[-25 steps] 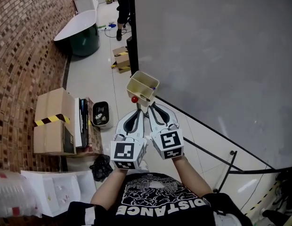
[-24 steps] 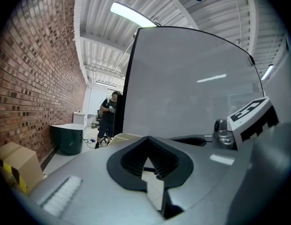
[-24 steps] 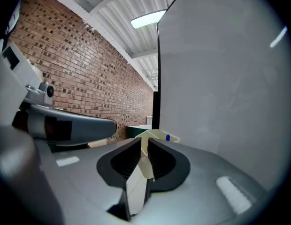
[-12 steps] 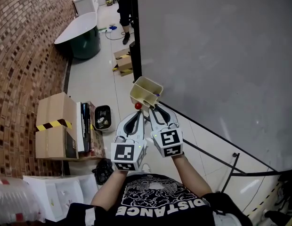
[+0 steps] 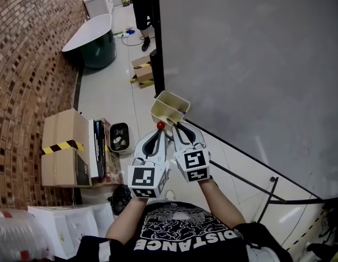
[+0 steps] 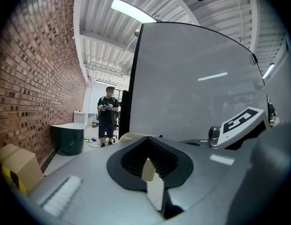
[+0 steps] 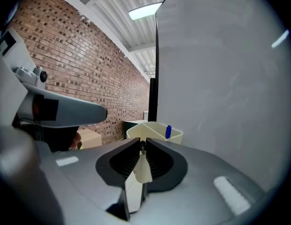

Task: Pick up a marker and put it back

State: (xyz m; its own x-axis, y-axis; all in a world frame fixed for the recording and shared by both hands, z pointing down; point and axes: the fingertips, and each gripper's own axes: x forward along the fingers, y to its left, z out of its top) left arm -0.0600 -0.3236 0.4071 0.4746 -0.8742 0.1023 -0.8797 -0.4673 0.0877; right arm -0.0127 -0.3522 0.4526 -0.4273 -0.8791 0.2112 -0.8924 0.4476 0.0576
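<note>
R tongs pinch marker by bin; L tongs closed, empty.

The head view looks steeply down from above the person's chest onto the left gripper and the right gripper, with the floor far below. Each gripper view sits low and close behind its own jaws, facing forward along the grey board. All three views share the cream holder near the jaws, the board at right and the brick wall at left.
</note>
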